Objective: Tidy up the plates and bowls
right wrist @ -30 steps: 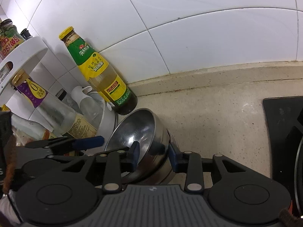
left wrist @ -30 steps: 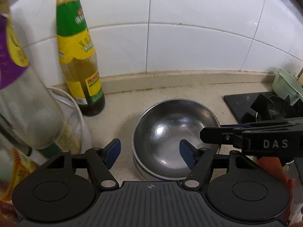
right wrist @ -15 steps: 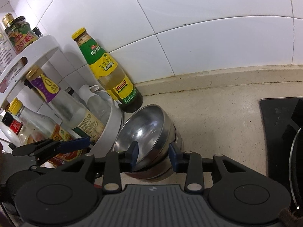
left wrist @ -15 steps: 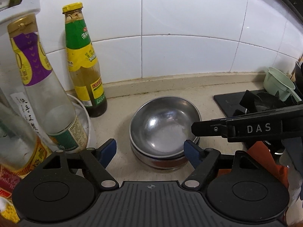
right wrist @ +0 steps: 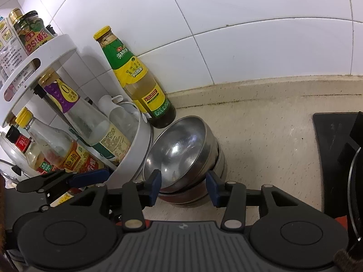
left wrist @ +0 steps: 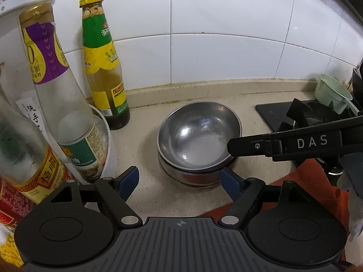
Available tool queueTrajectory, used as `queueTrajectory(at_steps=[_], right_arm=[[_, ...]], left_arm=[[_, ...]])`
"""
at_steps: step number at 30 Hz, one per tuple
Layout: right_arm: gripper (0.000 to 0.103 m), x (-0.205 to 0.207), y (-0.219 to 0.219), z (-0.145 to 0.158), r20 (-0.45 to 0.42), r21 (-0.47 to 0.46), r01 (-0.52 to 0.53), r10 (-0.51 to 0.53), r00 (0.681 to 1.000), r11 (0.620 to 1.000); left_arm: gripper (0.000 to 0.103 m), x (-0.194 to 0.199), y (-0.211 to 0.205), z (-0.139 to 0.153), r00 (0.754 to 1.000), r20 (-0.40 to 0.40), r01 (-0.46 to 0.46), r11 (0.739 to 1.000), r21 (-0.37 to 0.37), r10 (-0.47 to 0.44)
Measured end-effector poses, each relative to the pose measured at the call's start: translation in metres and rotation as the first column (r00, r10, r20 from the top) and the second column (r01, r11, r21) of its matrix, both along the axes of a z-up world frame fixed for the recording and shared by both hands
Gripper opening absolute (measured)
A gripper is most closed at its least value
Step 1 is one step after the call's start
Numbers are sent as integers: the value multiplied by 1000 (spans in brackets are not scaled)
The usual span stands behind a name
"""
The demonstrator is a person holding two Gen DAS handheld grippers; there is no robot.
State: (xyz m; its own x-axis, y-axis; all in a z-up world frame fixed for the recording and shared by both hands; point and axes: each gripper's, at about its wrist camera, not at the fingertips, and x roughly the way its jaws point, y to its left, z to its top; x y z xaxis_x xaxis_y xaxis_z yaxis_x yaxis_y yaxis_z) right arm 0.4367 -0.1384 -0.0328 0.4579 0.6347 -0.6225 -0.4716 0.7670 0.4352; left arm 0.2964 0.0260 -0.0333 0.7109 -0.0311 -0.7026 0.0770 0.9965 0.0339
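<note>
Rack (right wrist: 133, 158) of bottles at 9 o'clock, green bottle (left wrist: 104, 68) at 11. Left gripper (left wrist: 179, 181) is spread wide, holding nothing. Bowl stack (left wrist: 198, 140) sits on the counter (left wrist: 249, 176) dead center. Right gripper (right wrist: 183, 187) is also open around the stack's near side, fingers apart from it. Stove (left wrist: 301, 115) at 3.

White tiled wall (left wrist: 226, 11) above speckled (beige) counter (right wrist: 261, 117).

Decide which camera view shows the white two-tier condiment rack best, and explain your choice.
The right wrist view: the white two-tier condiment rack shows both tiers, the upper shelf with jars and the lower ring full of bottles, beside the stacked steel bowls. The left wrist view shows only a corner of the upper shelf and part of the lower rim.
</note>
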Motion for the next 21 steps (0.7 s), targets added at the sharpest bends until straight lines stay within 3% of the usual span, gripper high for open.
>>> queueTrajectory(at_steps=[21], right_arm=[[43, 8, 3, -8, -34, -12, 34, -35, 999, 999]], left_arm=[[86, 6, 6, -22, 996, -57, 62, 998, -5, -62]])
